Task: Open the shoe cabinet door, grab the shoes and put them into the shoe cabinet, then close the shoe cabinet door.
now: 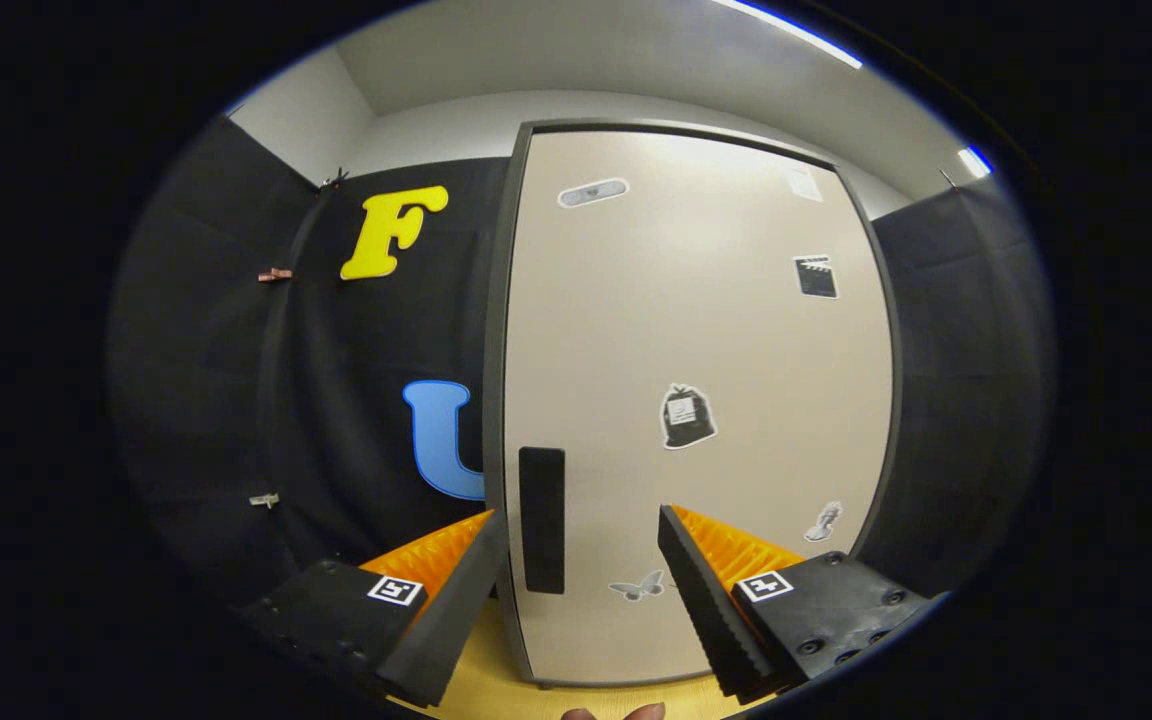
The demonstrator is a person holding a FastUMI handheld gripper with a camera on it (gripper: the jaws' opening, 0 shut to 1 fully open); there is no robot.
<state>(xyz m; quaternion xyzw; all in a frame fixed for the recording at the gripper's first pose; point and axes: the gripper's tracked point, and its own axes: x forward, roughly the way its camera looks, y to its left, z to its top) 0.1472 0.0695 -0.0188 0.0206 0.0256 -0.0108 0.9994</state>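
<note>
A tall beige shoe cabinet (696,330) with a dark frame stands straight ahead, its door closed. A black vertical handle (542,520) sits low on the door near its left edge. My gripper (579,522) is open in front of the door, and the handle appears between the two fingertips, closer to the left finger (456,590). The right finger (706,600) is over the lower door. Nothing is held. Several small stickers dot the door face.
The cabinet rests on a yellow wooden surface (496,690). Black cloth walls close in on the left and right of the cabinet. A person's fingertips (616,713) show just below the fingers.
</note>
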